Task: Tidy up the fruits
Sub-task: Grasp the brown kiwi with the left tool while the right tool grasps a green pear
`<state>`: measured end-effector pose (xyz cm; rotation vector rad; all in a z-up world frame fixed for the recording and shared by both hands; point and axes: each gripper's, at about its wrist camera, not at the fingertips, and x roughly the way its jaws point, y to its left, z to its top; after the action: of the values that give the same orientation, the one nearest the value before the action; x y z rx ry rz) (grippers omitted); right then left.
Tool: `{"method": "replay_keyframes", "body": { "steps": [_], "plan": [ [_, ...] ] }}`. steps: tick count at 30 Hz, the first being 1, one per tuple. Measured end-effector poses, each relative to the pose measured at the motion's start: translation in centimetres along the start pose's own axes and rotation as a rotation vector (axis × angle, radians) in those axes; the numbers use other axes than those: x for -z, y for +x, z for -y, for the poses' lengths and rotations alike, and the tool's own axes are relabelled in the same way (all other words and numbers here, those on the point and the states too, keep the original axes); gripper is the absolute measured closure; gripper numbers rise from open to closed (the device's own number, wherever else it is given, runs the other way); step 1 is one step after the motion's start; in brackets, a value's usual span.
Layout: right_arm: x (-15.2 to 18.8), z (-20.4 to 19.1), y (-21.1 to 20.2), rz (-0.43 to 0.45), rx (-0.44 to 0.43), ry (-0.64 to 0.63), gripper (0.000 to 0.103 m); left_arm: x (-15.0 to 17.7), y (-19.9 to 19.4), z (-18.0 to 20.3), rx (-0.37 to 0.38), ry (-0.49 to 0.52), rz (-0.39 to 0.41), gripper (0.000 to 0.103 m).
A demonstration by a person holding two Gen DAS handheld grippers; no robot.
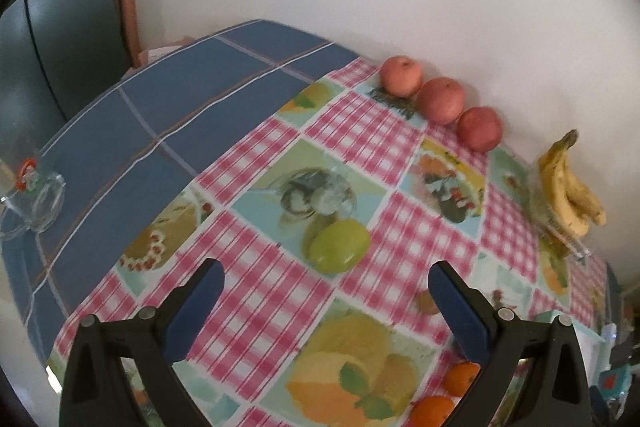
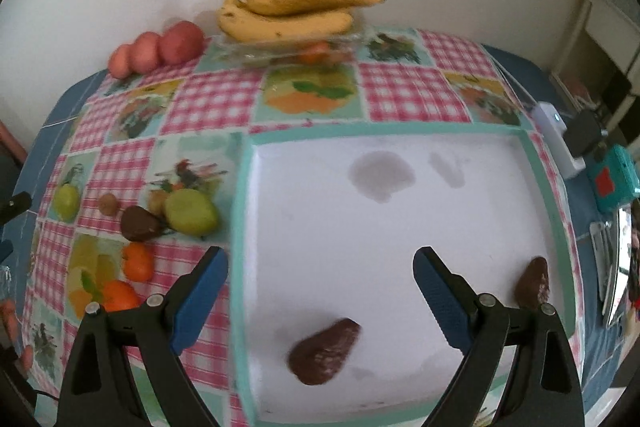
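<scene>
My left gripper (image 1: 326,273) is open and empty above the checked tablecloth, just short of a green fruit (image 1: 340,246). Three red apples (image 1: 441,100) line the wall, with bananas (image 1: 570,183) to their right and two oranges (image 1: 434,409) near my right finger. My right gripper (image 2: 320,259) is open and empty over a white tray with a teal rim (image 2: 240,227). Two dark brown avocados lie in the tray, one (image 2: 325,351) between my fingers, one (image 2: 533,283) at the right. Left of the tray lie another avocado (image 2: 140,223), a green fruit (image 2: 191,213), small brown fruits (image 2: 109,204) and oranges (image 2: 138,261).
A clear glass mug (image 1: 38,201) lies on the blue cloth at the left. The bananas (image 2: 288,9) rest on a clear dish (image 2: 280,51) by the wall. A white device (image 2: 558,139) and a teal box (image 2: 616,179) sit at the table's right edge.
</scene>
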<state>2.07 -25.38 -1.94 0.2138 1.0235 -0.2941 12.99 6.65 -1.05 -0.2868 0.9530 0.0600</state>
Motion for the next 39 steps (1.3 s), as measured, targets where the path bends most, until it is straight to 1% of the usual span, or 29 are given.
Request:
{"method": "replay_keyframes", "body": {
  "steps": [2,4,8,10,12,17,20,21,22,24,25,26,28,29,30,31,32,34,35,37,39],
  "plan": [
    [-0.5,-0.8,-0.3,0.013,-0.011,-0.011,0.009,-0.3,0.2,0.2,0.022,0.005,0.003,0.0],
    [-1.1,-1.3,-0.5,0.02,-0.042,0.003,0.009,-0.6,0.5,0.3,0.051,0.007,-0.011,0.0],
    [-2.1,-2.3,-0.8,0.032,-0.087,0.014,0.009,-1.2,1.3,0.8,0.157,0.018,-0.071,0.0],
    [-2.4,-2.5,-0.7,0.031,-0.111,0.027,0.009,-1.3,1.3,1.3,0.167,0.033,-0.064,0.0],
    [-2.9,-2.7,-0.6,0.036,-0.138,0.049,0.009,-1.4,1.4,2.0,0.158,0.06,-0.055,0.0],
    [-4.0,-3.7,-0.7,0.062,-0.145,0.032,0.009,-1.9,1.8,2.8,0.165,0.065,-0.062,0.002],
    [-4.8,-4.4,-0.9,0.083,-0.163,0.017,0.009,-2.2,2.3,3.0,0.187,0.054,-0.089,0.009],
    [-5.1,-4.7,-0.9,0.084,-0.169,0.01,0.009,-2.3,2.6,3.1,0.19,0.057,-0.101,0.014],
    [-5.4,-5.0,-0.9,0.087,-0.171,0.001,0.01,-2.3,2.8,3.3,0.192,0.06,-0.11,0.017],
    [-5.8,-5.5,-0.9,0.086,-0.17,-0.016,0.018,-2.1,3.4,3.8,0.193,0.073,-0.129,0.019],
    [-6.0,-5.8,-0.8,0.084,-0.17,-0.019,0.025,-2.0,3.7,3.9,0.195,0.076,-0.141,0.021],
    [-6.2,-6.0,-0.6,0.082,-0.172,-0.017,0.03,-1.8,4.1,4.1,0.201,0.076,-0.156,0.022],
    [-6.4,-6.3,0.0,0.064,-0.181,-0.013,0.03,-1.4,5.0,4.5,0.214,0.082,-0.191,0.026],
    [-6.4,-6.6,0.5,0.047,-0.182,-0.016,0.033,-1.2,5.6,4.7,0.218,0.086,-0.213,0.028],
    [-6.3,-6.8,0.9,0.038,-0.182,-0.021,0.037,-0.9,6.1,4.9,0.223,0.086,-0.231,0.033],
    [-6.2,-7.1,1.4,0.023,-0.181,-0.032,0.043,-0.7,6.5,5.0,0.23,0.085,-0.25,0.035],
    [-6.2,-7.3,1.8,0.01,-0.18,-0.036,0.045,-0.4,7.1,5.2,0.234,0.083,-0.274,0.037],
    [-5.9,-7.5,2.7,-0.017,-0.185,-0.035,0.045,0.2,7.9,5.4,0.244,0.081,-0.309,0.048],
    [-5.8,-7.7,3.2,-0.035,-0.187,-0.039,0.046,0.5,8.3,5.5,0.248,0.083,-0.327,0.051],
    [-5.5,-8.1,4.1,-0.066,-0.18,-0.058,0.049,0.9,8.6,5.9,0.245,0.094,-0.344,0.051],
    [-5.2,-8.4,4.9,-0.096,-0.173,-0.071,0.049,1.2,8.9,6.2,0.243,0.106,-0.359,0.052]
  ]
}}
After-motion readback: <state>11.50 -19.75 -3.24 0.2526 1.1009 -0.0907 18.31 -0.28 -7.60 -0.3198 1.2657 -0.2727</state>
